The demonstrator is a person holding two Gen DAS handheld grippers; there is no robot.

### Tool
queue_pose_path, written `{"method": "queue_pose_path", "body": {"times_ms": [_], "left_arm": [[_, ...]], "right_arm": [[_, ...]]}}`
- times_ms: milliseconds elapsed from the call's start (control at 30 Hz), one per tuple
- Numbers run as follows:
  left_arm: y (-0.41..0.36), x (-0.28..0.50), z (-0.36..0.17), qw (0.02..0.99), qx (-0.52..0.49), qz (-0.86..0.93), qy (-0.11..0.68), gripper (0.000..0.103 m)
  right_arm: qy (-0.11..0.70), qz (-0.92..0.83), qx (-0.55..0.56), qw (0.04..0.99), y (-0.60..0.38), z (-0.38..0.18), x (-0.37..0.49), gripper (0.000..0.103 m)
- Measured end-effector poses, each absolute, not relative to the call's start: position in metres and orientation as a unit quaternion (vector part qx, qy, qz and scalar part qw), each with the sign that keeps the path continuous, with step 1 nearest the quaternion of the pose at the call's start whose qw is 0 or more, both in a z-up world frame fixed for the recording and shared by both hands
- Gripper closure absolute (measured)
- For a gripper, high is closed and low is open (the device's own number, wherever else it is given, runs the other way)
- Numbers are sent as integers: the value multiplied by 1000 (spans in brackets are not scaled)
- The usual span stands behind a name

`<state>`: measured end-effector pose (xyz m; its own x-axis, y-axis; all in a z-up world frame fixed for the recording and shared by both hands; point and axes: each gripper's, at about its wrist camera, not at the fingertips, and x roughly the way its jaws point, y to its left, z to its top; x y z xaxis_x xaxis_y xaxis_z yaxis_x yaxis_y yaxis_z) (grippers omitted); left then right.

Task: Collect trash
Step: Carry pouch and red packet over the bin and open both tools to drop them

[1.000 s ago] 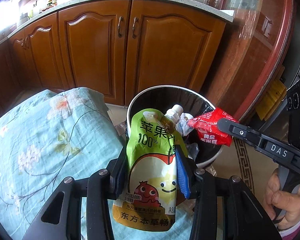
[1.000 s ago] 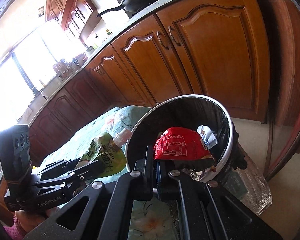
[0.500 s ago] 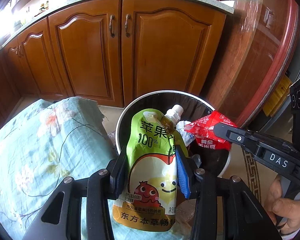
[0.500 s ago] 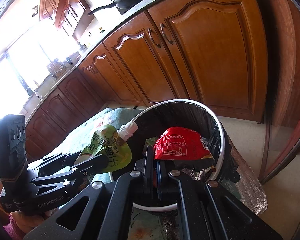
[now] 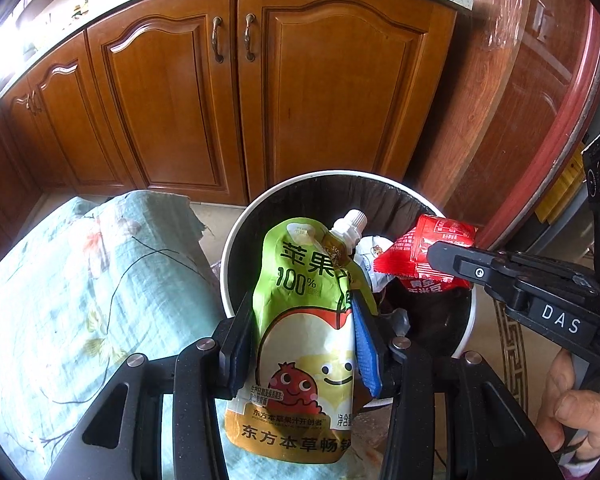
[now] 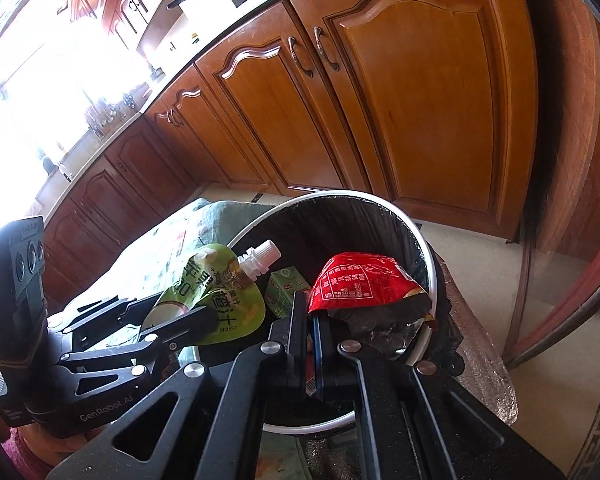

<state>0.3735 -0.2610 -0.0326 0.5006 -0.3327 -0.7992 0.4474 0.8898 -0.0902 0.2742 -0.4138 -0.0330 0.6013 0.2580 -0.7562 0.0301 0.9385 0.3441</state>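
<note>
My left gripper (image 5: 304, 340) is shut on a green apple-juice pouch (image 5: 306, 320) with a white spout, held upright over the near left rim of the round bin (image 5: 236, 232). My right gripper (image 6: 310, 340) is shut on a red snack wrapper (image 6: 360, 284) and holds it above the bin's black-lined opening (image 6: 380, 220). The wrapper also shows in the left wrist view (image 5: 420, 256), right of the pouch. The pouch also shows in the right wrist view (image 6: 216, 300), left of the wrapper. Other trash, with a small green carton (image 6: 286, 290), lies inside the bin.
A floral-cloth-covered surface (image 5: 80, 288) lies left of the bin. Wooden kitchen cabinets (image 5: 240, 92) stand close behind it. A round wooden table edge (image 5: 560, 128) curves at the right. A crinkled clear plastic piece (image 6: 480, 364) lies beside the bin on the floor.
Both grippers have moved forward and closer to the bin with their loads. The pouch and the red wrapper now hang further over the bin opening.
</note>
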Motion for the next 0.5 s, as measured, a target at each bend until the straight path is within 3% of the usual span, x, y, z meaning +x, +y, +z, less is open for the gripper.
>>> {"method": "queue_pose_path", "body": {"times_ms": [167,500], "left_arm": [[-264,380,-33,862,65,-220,453,57],[-253,379,-24,867,46,-216,448,45]], "right_arm": [[450,65,156,877,-415,-35,278,100],[452,62,157,876,-417,-31,279,85]]}}
